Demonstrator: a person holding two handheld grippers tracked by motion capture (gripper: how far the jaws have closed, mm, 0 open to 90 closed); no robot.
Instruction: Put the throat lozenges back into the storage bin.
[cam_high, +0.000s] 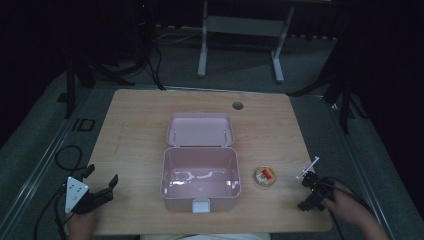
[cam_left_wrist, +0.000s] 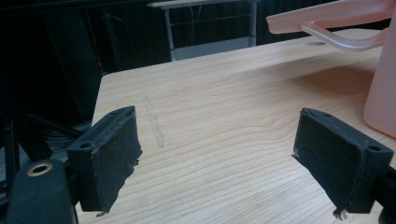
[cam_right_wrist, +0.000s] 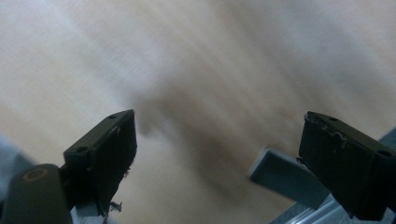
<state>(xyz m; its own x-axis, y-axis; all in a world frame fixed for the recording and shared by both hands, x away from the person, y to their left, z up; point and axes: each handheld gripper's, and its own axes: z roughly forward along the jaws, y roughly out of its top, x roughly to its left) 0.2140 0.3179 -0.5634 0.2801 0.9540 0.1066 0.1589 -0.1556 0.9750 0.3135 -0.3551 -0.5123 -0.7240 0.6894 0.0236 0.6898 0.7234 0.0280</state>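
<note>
An open pink box (cam_high: 200, 175) stands mid-table, its lid (cam_high: 200, 129) laid back behind it and nothing inside. A small round yellow item with a red and white top (cam_high: 265, 176) lies just right of the box. My left gripper (cam_high: 101, 176) rests near the front left corner, jaws open and empty. In the left gripper view (cam_left_wrist: 217, 135) the box wall (cam_left_wrist: 383, 93) and lid (cam_left_wrist: 327, 18) are at the right. My right gripper (cam_high: 304, 191) is at the front right edge, right of the round item. The right gripper view (cam_right_wrist: 219, 135) shows its jaws open over blurred wood.
The wooden table (cam_high: 135, 130) has a round cable hole (cam_high: 237, 105) at the back. A white desk frame (cam_high: 240, 30) stands on the floor beyond. A grey-blue bar (cam_right_wrist: 285, 175) shows beside the table edge in the right gripper view.
</note>
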